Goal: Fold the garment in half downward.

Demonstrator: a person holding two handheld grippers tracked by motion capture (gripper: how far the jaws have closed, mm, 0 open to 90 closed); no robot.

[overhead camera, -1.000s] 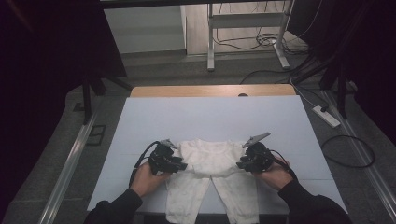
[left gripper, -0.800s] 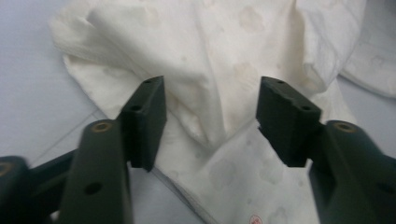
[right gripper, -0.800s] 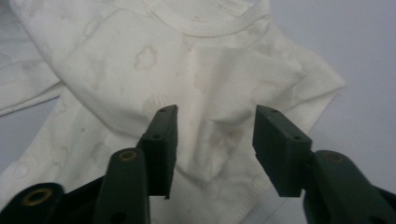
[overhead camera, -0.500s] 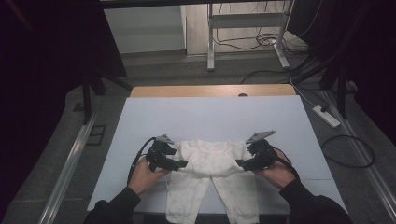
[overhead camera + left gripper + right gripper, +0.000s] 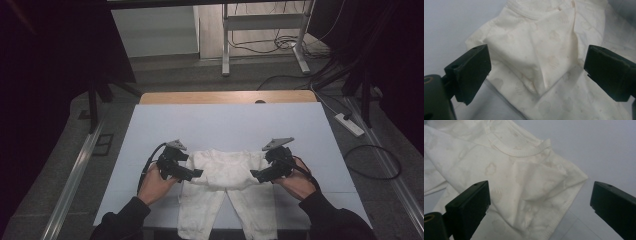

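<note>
A cream garment [image 5: 227, 170] with a faint printed pattern lies flat near the front of the white table [image 5: 225, 125], its two long parts hanging toward the front edge. My left gripper [image 5: 196, 174] sits at its left side and my right gripper [image 5: 256, 175] at its right side, both pointing inward. The jaws of both have just been opening. In the left gripper view the left gripper [image 5: 537, 60] stands wide over a folded flap of the garment [image 5: 544, 50], not pressing it. The right gripper [image 5: 540, 195] stands wide over the folded corner below the garment's [image 5: 524, 170] ribbed neckline.
A wooden strip [image 5: 227, 96] runs along the table's far edge. A power strip [image 5: 348, 124] and cables lie on the floor at the right. A metal frame [image 5: 225, 45] stands behind the table and a rail [image 5: 75, 175] runs along its left.
Both grippers' jaws have spread apart and let go of the garment's folded corners, which now lie loose on the cloth. Both hands have stayed nearly in place.
</note>
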